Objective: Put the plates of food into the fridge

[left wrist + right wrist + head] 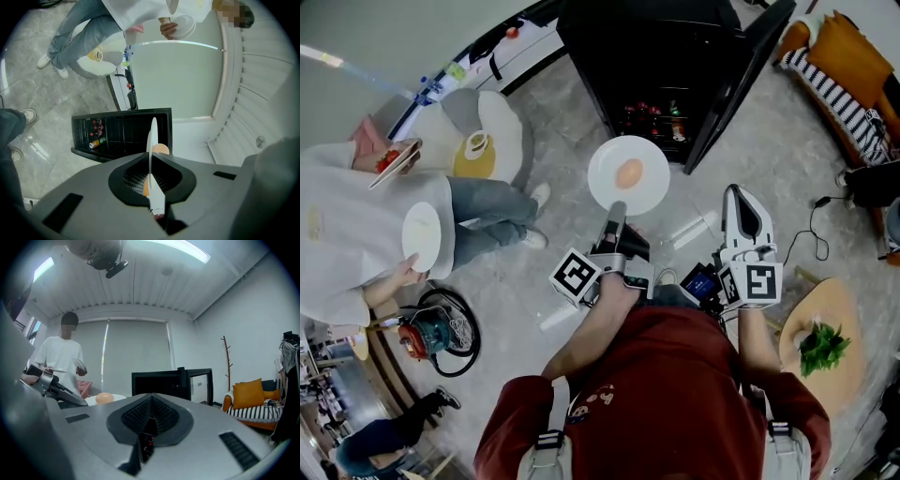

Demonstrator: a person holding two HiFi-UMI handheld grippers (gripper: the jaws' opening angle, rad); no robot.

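Person [356, 225]: standing at the far left.
Left gripper [617, 217]: jaws clamped narrow on the plate's near rim.
Plate [602, 178]: carries a round orange food [629, 173], held above the floor [572, 122] just before the open fridge [666, 66].
Right gripper [741, 199]: jaws together, empty.
Greens [822, 347]: on the round worktop [848, 309], far right.
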